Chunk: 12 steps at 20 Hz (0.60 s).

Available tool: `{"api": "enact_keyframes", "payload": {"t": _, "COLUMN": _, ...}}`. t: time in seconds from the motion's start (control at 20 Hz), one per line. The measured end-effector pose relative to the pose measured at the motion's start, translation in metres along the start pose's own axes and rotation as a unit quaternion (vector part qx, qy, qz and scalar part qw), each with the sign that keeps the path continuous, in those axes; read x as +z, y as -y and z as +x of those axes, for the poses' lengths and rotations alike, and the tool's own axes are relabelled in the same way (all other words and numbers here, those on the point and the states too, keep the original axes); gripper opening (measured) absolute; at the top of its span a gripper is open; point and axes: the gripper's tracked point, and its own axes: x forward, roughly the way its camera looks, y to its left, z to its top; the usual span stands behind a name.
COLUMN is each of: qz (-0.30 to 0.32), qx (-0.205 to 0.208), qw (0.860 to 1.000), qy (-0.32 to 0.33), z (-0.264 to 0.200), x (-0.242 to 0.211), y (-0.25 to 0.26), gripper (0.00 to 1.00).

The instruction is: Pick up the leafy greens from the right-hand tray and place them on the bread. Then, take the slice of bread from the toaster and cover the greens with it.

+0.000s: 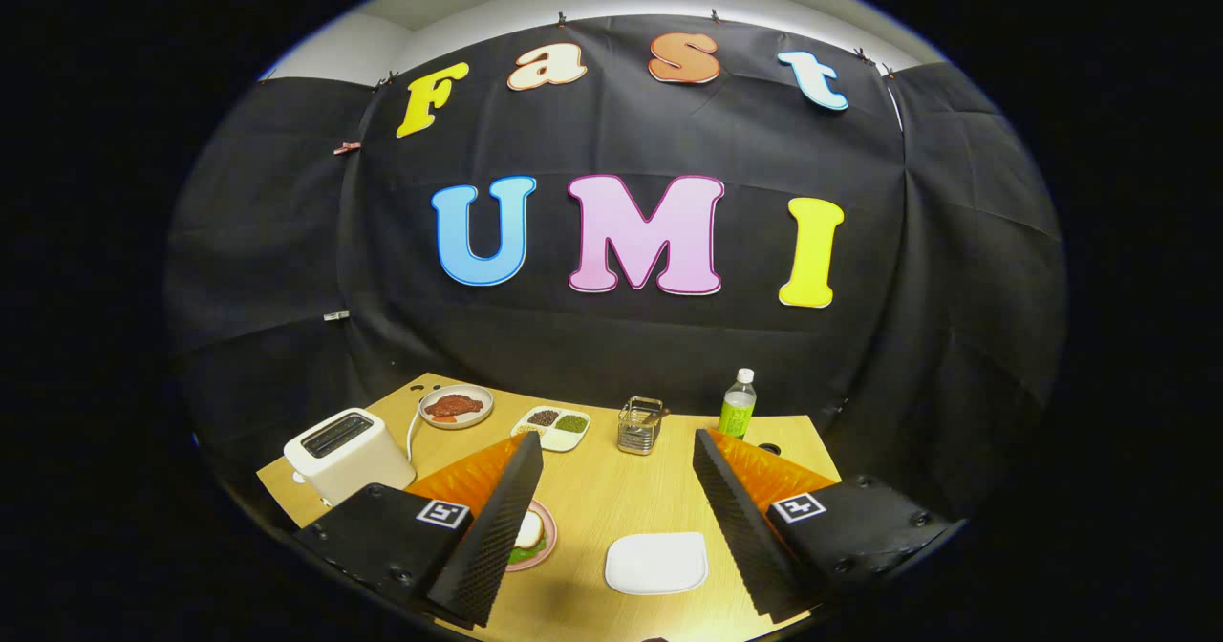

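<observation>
The tongs (611, 518) are spread wide above the tabletop (602, 489), holding nothing. Between the fingers lies a white tray (656, 563). Partly hidden behind the left finger, a pink plate (547, 542) carries bread (528, 530) on top of greens (524, 555). The toaster (348, 453) stands well beyond the left finger. Farther back sit a dish (457, 406), a divided tray (551, 427), a wire holder (640, 425) and a bottle (737, 403).

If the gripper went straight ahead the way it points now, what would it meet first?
Probably the wire caddy. The gripper is open and held above the table, with the white tray low between its fingers. The caddy stands beyond them, roughly centred. Depth is unclear, so it might pass over.
</observation>
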Motion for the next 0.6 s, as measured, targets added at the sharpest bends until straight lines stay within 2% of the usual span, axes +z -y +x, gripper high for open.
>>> {"api": "enact_keyframes", "payload": {"t": 0.6, "qz": 0.002, "qx": 0.021, "qw": 1.000, "qy": -0.009, "z": 0.004, "x": -0.006, "y": -0.011, "gripper": 0.98}}
